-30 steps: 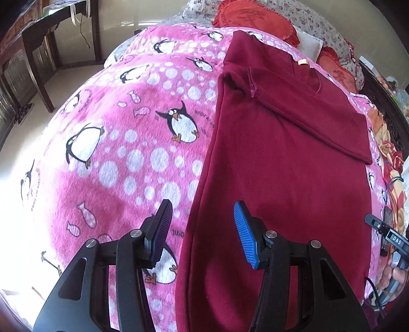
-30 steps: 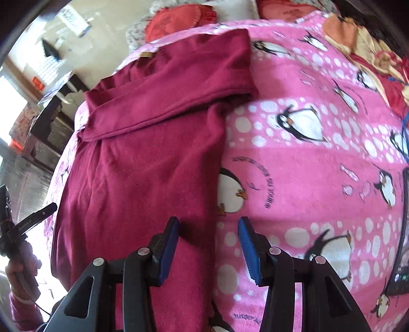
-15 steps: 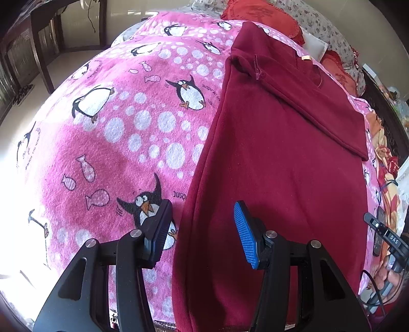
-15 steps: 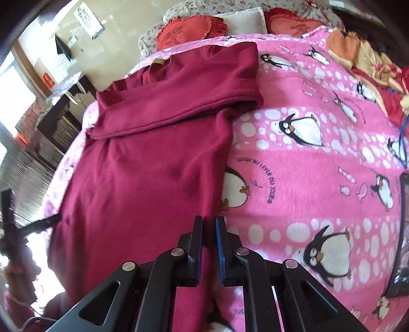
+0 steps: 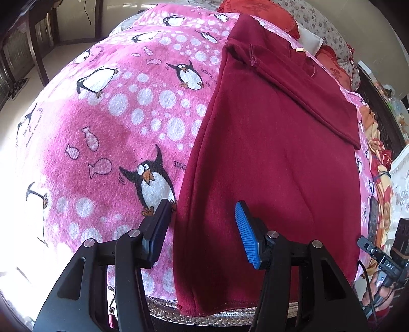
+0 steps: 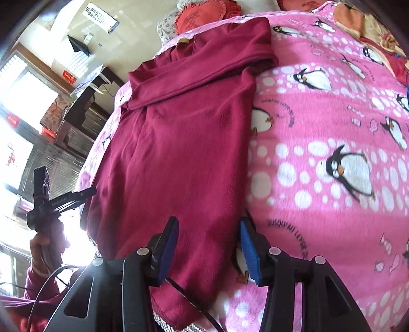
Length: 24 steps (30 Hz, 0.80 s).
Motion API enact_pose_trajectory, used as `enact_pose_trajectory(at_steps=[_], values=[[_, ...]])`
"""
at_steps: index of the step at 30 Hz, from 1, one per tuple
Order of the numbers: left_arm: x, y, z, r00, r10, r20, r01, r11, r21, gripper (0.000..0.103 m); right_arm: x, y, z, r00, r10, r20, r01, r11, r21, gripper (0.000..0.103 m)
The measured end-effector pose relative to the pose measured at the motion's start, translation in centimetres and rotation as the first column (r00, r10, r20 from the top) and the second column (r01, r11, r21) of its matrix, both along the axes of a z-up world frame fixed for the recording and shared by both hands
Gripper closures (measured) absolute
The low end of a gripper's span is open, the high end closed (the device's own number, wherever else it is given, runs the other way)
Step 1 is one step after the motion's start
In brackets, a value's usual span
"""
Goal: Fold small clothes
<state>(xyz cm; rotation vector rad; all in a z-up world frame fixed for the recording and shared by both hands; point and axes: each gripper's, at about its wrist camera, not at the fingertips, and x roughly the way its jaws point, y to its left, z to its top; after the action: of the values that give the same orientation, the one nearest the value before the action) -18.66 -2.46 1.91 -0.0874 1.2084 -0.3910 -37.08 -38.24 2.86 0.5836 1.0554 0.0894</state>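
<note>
Both pairs of fingers stood apart over the near hem of the maroon sweater (image 5: 276, 158), with cloth under the gaps but no pad pressing on it. The left gripper (image 5: 202, 229) straddled the sweater's left side edge, its dark pad over the penguin blanket (image 5: 102, 132) and its blue pad over the cloth, jaws opening. The right gripper (image 6: 208, 245) sat likewise on the right side edge, jaws opening, with the cloth between the pads but not clamped.

From both, the sweater ran straight away, its long axis from the hem at the bed's near edge to the collar at the far end (each hand nearer its own bottom corner). Both sleeves looked already folded across the chest. Bringing the hem up toward the collar looked like the step in hand.

Writing: "DAS" on the right gripper's handle in the left view; "JUSQU'AU LEVER" partly legible on the blanket; a tan collar label (image 6: 183, 40), unreadable; farther off, an eye chart (image 6: 101, 12) on the wall.
</note>
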Motion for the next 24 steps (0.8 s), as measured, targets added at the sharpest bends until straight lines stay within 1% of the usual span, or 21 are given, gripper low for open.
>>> enact_pose_trajectory(at_steps=[7,16,20,24], values=[[-0.3,-0.2,-0.2,1.0,0.019,0.015,-0.019,1.0,-0.014,0.043,-0.1,-0.5,-0.3,1.0,-0.006,-0.001,0.006,0.999,0.041,0.055],[-0.6,0.0,-0.2,0.999,0.044,0.009,-0.044,0.999,-0.015,0.042,0.4,-0.4,-0.4,0.999,0.023,0.025,-0.025,0.997,0.072,0.042],[-0.9,0.0,-0.2,0.998,0.063,0.011,-0.063,0.998,-0.011,0.042,0.7,-0.3,-0.5,0.999,0.038,0.034,-0.041,0.995,0.086,0.039],[-1.0,-0.5,-0.2,0.998,0.061,0.017,-0.061,0.998,0.027,0.042,0.8,-0.6,-0.6,0.998,0.053,0.043,-0.057,0.992,0.11,0.039]])
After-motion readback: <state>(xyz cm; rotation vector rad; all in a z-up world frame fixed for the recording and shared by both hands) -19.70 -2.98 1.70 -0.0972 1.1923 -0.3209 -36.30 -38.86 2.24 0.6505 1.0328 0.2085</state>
